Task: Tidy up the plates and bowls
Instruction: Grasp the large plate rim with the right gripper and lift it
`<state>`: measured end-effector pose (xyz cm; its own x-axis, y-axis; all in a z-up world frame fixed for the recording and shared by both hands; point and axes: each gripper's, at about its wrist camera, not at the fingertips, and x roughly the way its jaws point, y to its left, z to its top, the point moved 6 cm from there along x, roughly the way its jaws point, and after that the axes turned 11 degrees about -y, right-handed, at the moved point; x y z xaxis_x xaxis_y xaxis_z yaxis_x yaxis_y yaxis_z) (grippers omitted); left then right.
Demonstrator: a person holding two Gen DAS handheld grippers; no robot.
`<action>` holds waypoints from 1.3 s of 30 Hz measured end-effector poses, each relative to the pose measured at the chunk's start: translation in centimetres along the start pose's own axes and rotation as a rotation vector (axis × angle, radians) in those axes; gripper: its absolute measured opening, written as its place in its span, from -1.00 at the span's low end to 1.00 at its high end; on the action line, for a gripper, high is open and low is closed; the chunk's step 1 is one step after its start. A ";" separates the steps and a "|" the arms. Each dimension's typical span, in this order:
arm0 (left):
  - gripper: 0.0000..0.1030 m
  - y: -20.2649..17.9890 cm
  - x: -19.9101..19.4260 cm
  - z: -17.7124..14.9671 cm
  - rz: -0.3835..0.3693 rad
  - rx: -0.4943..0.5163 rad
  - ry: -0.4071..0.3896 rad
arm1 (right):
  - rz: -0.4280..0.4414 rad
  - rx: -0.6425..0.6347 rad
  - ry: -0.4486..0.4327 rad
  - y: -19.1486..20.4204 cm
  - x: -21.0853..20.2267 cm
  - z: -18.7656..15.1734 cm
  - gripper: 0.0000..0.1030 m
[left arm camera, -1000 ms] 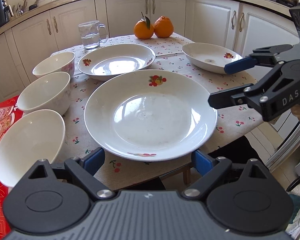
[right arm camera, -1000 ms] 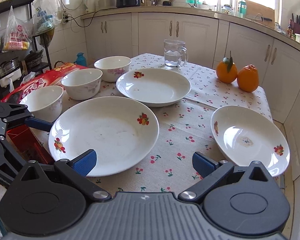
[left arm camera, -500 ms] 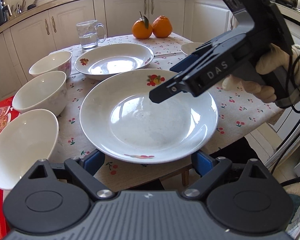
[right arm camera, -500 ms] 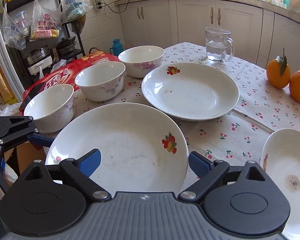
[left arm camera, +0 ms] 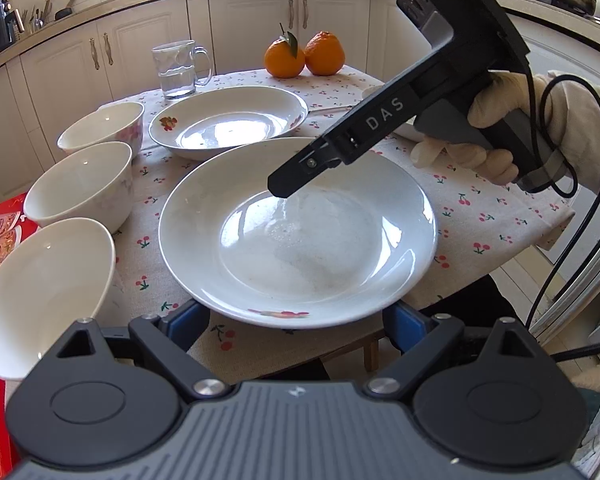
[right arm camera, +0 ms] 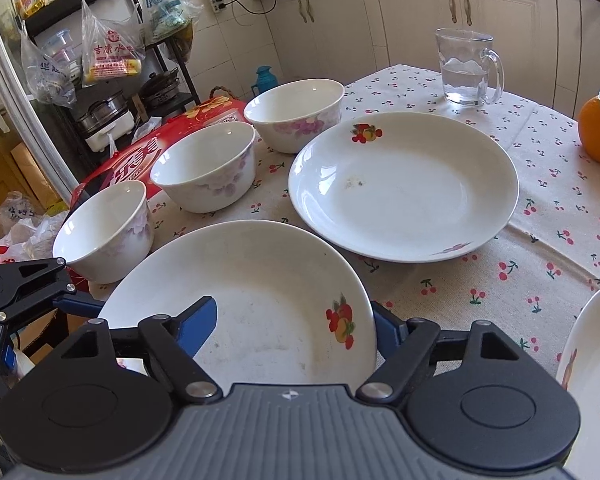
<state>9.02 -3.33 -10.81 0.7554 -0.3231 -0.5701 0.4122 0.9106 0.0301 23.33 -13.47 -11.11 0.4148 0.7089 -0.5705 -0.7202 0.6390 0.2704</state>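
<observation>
Near plate: I see the big white plate at the table edge closest to me, on the cherry-print cloth. It has a fruit picture on the rim and some dry marks inside.
Right gripper: my right gripper is over the rim of this plate. One blue pad is above the inside of the plate, the other pad is under or behind the rim. The jaws are closing, with the rim between them. I do not see the pads pressing it yet.
Right gripper from the other side: in the left camera its black body comes down from the right, and a gloved hand holds the handle. The tip hangs over the middle of the plate.
Left gripper: my left gripper is spread wide at the near rim of the same plate, one blue pad on each side below the rim. It pinches nothing.
Second plate: another plate lies farther back, just beside the first one.
Third plate: a third plate shows only partly at the right edge of the right camera.
Bowls: three white bowls with purple flowers stand in a row on the left, the near bowl, the middle bowl and the far bowl.
Other things: a glass mug with water and two oranges are at the far side.
</observation>
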 end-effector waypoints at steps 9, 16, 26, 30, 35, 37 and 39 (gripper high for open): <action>0.80 -0.2 0.2 0.0 -0.018 -0.005 0.001 | 0.005 0.026 -0.005 -0.1 -0.4 -0.2 0.66; 0.80 -0.7 0.3 0.3 -0.046 0.000 0.003 | -0.009 0.047 -0.009 -0.4 -1.2 -0.5 0.66; 0.80 -1.5 0.6 1.3 -0.078 0.035 -0.002 | -0.035 0.056 -0.034 -1.0 -3.1 -0.8 0.66; 0.80 -1.8 1.1 2.0 -0.094 0.054 -0.004 | -0.049 0.062 -0.052 -1.6 -3.9 -0.6 0.66; 0.80 -2.6 1.9 3.2 -0.121 0.077 -0.011 | -0.075 0.073 -0.082 -2.5 -5.4 -0.4 0.67; 0.80 -3.1 2.3 3.8 -0.132 0.086 -0.015 | -0.089 0.077 -0.092 -3.0 -6.0 -0.4 0.67; 0.80 -3.4 2.6 4.4 -0.145 0.095 -0.019 | -0.104 0.081 -0.102 -3.6 -6.6 -0.3 0.67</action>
<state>11.82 -8.44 -8.83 0.6938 -0.4549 -0.5584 0.5630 0.8261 0.0266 23.03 -20.55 -8.55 0.5420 0.6617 -0.5181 -0.6250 0.7295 0.2779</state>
